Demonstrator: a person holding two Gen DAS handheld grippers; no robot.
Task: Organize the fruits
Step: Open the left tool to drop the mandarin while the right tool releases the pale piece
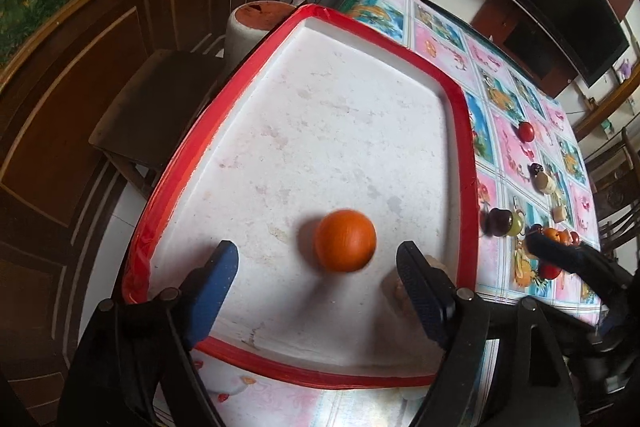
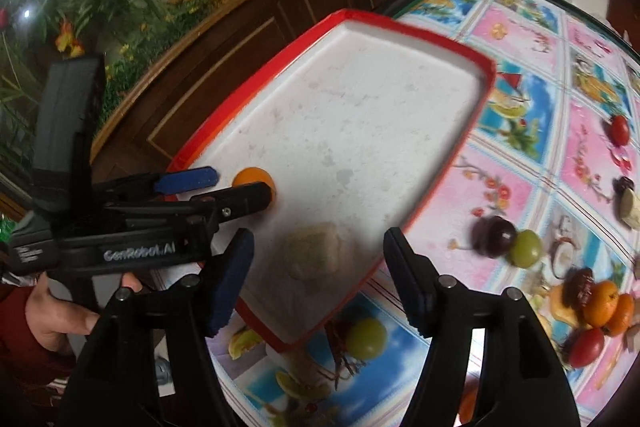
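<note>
Clearly, "GenRobot.AI" is printed on our left gripper [image 2: 240, 187], jaws apart around the orange [image 1: 345, 241] resting loose in the red-rimmed tray [image 1: 456, 99]. Our right gripper [image 2: 318, 283] gapes over a beige block [image 2: 314, 255].

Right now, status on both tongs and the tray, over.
Left tongs open over tray, orange lying loose between them. Right tongs open, empty, above beige block in tray. More fruit on tablecloth. Nothing blocking.
</note>
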